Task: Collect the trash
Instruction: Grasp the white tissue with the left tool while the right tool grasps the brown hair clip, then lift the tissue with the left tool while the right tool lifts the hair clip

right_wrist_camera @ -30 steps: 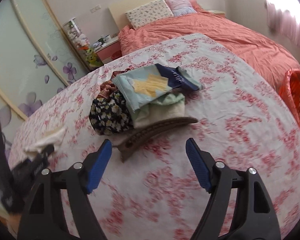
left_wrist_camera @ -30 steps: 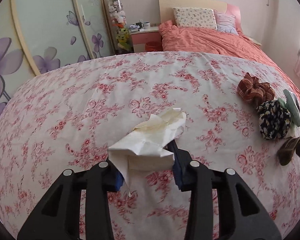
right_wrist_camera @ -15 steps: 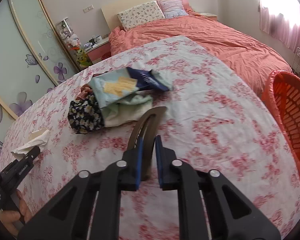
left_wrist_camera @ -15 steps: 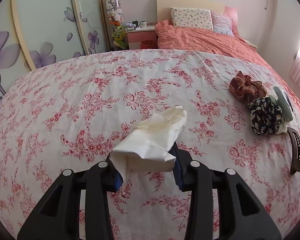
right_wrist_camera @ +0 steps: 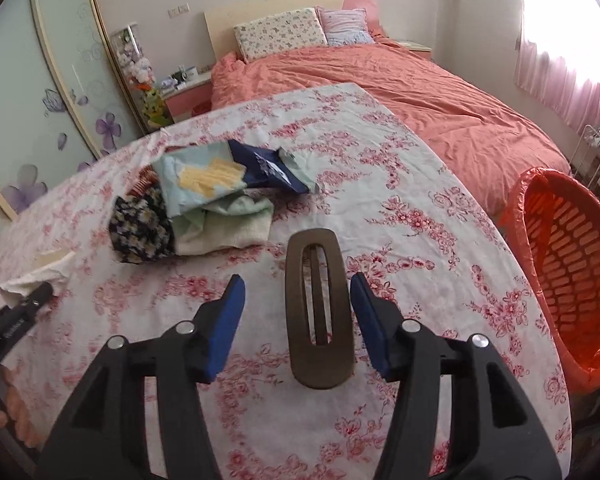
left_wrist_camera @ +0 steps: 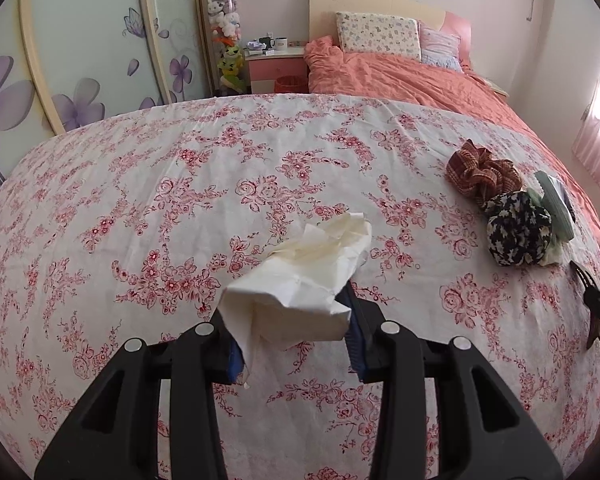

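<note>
My left gripper (left_wrist_camera: 294,326) is shut on a crumpled white tissue (left_wrist_camera: 308,272) and holds it above the floral tablecloth (left_wrist_camera: 180,184). The tissue also shows at the left edge of the right wrist view (right_wrist_camera: 36,274). My right gripper (right_wrist_camera: 298,316) is open, its blue pads on either side of a brown oval hair clip (right_wrist_camera: 318,312) that lies flat on the cloth. An orange bin (right_wrist_camera: 568,272) lined with an orange bag stands beside the table's right edge.
A pile of folded cloths and a snack bag (right_wrist_camera: 220,192) lies behind the clip, with a black floral scrunchie (right_wrist_camera: 140,232) and a brown plaid scrunchie (left_wrist_camera: 480,174). A bed with a salmon cover (right_wrist_camera: 420,92) stands beyond the table.
My right gripper was shut on the hair clip half a second ago; now it is open and the clip lies flat between the fingers. The left gripper keeps the tissue, slightly raised.
</note>
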Demonstrator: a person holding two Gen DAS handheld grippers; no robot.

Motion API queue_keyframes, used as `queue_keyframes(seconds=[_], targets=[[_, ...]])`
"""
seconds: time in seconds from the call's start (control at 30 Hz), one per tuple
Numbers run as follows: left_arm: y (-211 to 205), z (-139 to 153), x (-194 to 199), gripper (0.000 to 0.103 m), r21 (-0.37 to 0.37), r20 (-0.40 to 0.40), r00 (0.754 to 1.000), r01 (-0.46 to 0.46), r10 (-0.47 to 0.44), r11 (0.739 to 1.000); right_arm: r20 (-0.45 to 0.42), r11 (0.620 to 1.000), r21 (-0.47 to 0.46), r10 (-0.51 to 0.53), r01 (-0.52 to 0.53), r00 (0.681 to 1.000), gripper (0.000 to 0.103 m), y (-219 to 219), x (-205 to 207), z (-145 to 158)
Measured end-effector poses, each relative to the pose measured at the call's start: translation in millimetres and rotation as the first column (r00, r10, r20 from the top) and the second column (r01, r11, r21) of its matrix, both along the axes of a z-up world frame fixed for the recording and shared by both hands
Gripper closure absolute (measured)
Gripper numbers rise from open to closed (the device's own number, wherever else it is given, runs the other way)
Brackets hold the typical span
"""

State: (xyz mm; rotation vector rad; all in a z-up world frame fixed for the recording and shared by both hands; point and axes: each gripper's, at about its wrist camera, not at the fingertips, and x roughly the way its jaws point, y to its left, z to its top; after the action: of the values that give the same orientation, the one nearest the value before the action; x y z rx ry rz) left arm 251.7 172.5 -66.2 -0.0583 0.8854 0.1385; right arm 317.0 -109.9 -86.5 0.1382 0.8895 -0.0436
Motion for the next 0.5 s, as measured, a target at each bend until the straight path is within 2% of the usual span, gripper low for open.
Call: queue_keyframes(seconds=[0.07, 0.1, 0.33, 0.5], targets=[[-1.4, 0.3, -0.5, 0.063, -0.01, -0.001, 1.0, 0.008, -0.008, 1.0, -0.021, 1.0, -0.024, 0.004, -0.005, 1.0, 0.067, -2.3, 1.6, -7.6], [-2.6, 0.5, -1.2, 0.063, -0.017, -0.001, 1.0, 0.013, -0.013, 1.0, -0.002, 0.999, -0.043, 0.009, -0.009, 1.0, 0.071, -3.9, -1.0, -7.4], [-29.3, 1.4, -18.4, 0.063, -0.085, 0.009, 0.995, 0.105, -0.104, 0.991, 0.003, 0.999, -0.04, -0.001, 0.001, 1.0, 0.071, -27.1, -9.4, -10.6], [-44.5, -5.8, -22.3, 0.059, -0.023, 0.008, 0.994, 0.107, -0.107, 0.994, -0.004, 0.998, -0.06, 0.001, -0.001, 1.0, 0.07, -25.5, -6.7, -12.3]])
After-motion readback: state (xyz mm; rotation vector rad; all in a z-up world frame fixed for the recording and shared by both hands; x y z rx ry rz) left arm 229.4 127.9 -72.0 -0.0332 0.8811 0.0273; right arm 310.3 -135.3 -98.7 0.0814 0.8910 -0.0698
